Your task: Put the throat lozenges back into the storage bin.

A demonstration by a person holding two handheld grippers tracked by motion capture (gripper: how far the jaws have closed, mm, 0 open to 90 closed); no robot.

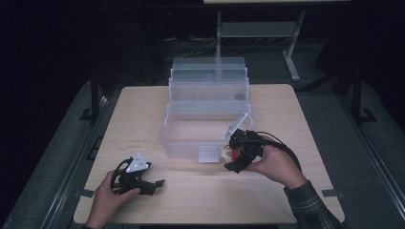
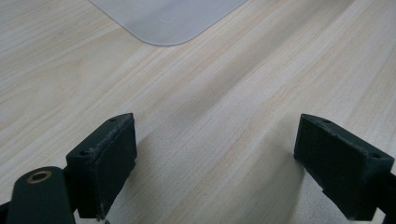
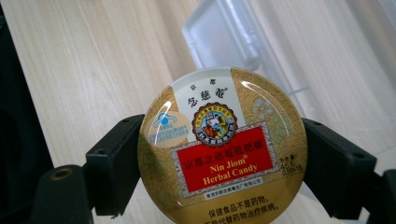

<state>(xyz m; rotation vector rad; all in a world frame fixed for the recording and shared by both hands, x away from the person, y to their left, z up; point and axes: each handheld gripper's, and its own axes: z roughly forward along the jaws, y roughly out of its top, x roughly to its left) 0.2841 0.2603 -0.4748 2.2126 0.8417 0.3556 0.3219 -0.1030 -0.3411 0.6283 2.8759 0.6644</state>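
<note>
Right gripper (image 1: 231, 157) clamped on a round candy tin (image 3: 222, 148), its 2 pads pressing the tin's opposite edges, printed lid facing the camera. Tin held off the bench (image 1: 200, 200), just in front of the clear tiered storage box (image 1: 208, 102), beside the box's front latch (image 1: 207, 155).

Left gripper (image 1: 155, 183) rests on the bench, well left of the box, jaws wide apart, nothing between them.

Risks, as judged:
- Rim grip on a smooth, curved metal edge; a tilt or a jolt could let the tin pivot or slip out.
- The box's front wall stands close; a low carry could knock the tin against it.
- The box is light, with nothing steadying it; a bump may shove it.
</note>
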